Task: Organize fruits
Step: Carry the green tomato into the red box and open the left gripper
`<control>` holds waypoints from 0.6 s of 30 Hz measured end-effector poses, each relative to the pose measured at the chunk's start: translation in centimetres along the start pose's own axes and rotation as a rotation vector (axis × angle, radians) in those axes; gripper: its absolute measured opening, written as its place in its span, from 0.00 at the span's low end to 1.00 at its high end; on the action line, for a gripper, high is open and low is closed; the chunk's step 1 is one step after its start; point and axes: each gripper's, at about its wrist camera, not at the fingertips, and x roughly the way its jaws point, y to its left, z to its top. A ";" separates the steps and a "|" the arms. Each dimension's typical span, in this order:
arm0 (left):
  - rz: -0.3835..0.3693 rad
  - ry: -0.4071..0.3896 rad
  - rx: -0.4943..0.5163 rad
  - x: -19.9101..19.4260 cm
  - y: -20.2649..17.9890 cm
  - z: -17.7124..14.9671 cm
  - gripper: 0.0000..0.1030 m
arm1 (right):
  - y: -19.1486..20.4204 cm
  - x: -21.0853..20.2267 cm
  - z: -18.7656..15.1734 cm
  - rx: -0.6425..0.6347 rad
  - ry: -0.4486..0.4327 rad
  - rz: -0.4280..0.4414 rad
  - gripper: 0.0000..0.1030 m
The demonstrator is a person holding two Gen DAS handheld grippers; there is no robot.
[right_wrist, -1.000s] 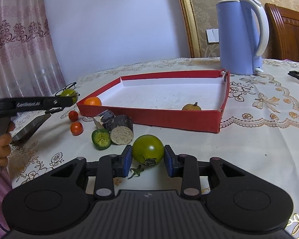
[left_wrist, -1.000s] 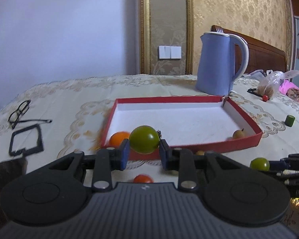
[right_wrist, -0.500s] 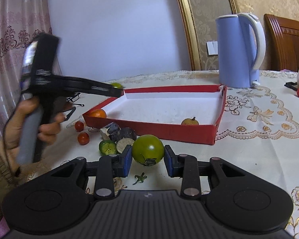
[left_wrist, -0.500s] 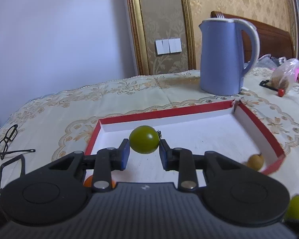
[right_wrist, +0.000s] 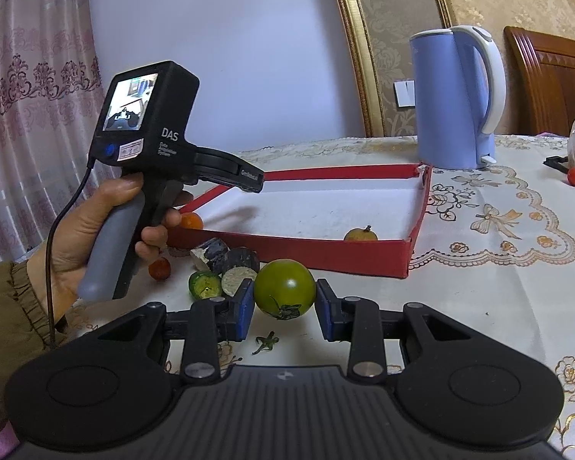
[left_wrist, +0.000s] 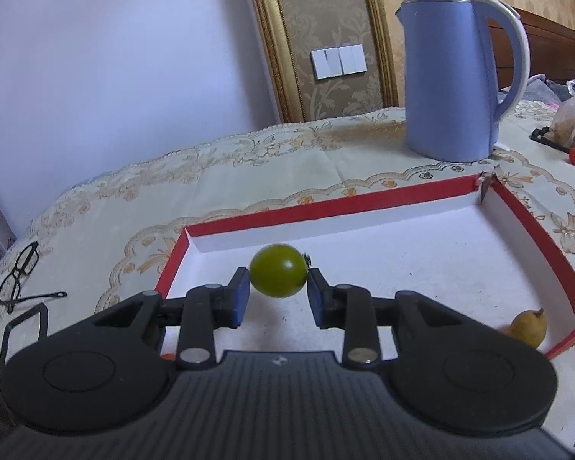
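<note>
My left gripper (left_wrist: 276,291) is shut on a small green tomato (left_wrist: 278,270) and holds it above the near left part of the red tray (left_wrist: 326,207). A small yellow-brown fruit (left_wrist: 527,327) lies in the tray's near right corner. My right gripper (right_wrist: 285,306) is shut on a larger green tomato (right_wrist: 285,287) in front of the tray (right_wrist: 326,247). The left gripper's body (right_wrist: 142,126) shows over the tray's left side in the right wrist view.
A blue kettle (left_wrist: 460,76) stands behind the tray. An orange (right_wrist: 191,221), a red cherry tomato (right_wrist: 160,269), a cut green fruit (right_wrist: 205,285) and dark cut pieces (right_wrist: 234,264) lie left of the tray front. Glasses (left_wrist: 21,272) lie far left.
My left gripper has lifted the small green tomato from in front of the tray and carried it forward over the tray. My right gripper has stayed shut on its tomato and risen slightly.
</note>
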 end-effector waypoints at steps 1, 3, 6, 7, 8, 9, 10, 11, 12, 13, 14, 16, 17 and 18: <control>0.007 -0.004 0.001 -0.1 0.1 -0.1 0.31 | 0.0 0.0 0.0 -0.001 0.000 0.000 0.32; 0.026 -0.008 0.001 -0.5 0.4 -0.2 0.39 | 0.1 0.1 0.0 -0.001 0.001 0.000 0.32; 0.034 -0.018 -0.008 -1.2 0.8 -0.4 0.52 | 0.1 0.2 0.1 0.000 0.001 -0.003 0.32; 0.043 -0.023 -0.008 -1.5 1.0 -0.5 0.54 | 0.1 0.2 0.1 0.000 0.001 -0.003 0.32; 0.054 -0.031 -0.008 -2.0 1.1 -0.7 0.61 | 0.1 0.2 0.1 -0.001 0.001 -0.003 0.32; 0.061 -0.037 -0.009 -2.3 1.2 -0.9 0.69 | 0.2 0.3 0.1 -0.002 0.002 -0.004 0.32; 0.074 -0.050 -0.013 -2.9 1.5 -1.1 0.73 | 0.2 0.4 0.2 -0.004 0.003 -0.005 0.32; 0.083 -0.061 -0.016 -3.3 1.6 -1.4 0.78 | 0.3 0.4 0.2 -0.005 0.003 -0.005 0.32; 0.097 -0.074 -0.020 -4.0 1.8 -1.7 0.81 | 0.4 0.5 0.2 -0.007 0.003 -0.006 0.32; 0.104 -0.079 -0.023 -4.4 2.0 -1.9 0.83 | 0.5 0.5 0.3 -0.008 0.002 -0.006 0.32; 0.110 -0.082 -0.030 -4.8 2.2 -2.2 0.88 | 0.6 0.5 0.3 -0.009 0.002 -0.006 0.32; 0.118 -0.091 -0.056 -5.7 2.9 -3.0 0.90 | 0.8 0.6 0.3 -0.014 0.003 -0.007 0.32; 0.117 -0.090 -0.066 -6.0 3.2 -3.3 0.91 | 0.9 0.6 0.4 -0.017 0.002 -0.006 0.32; 0.115 -0.085 -0.080 -6.3 3.6 -3.6 0.92 | 1.1 0.7 0.4 -0.020 0.001 -0.007 0.32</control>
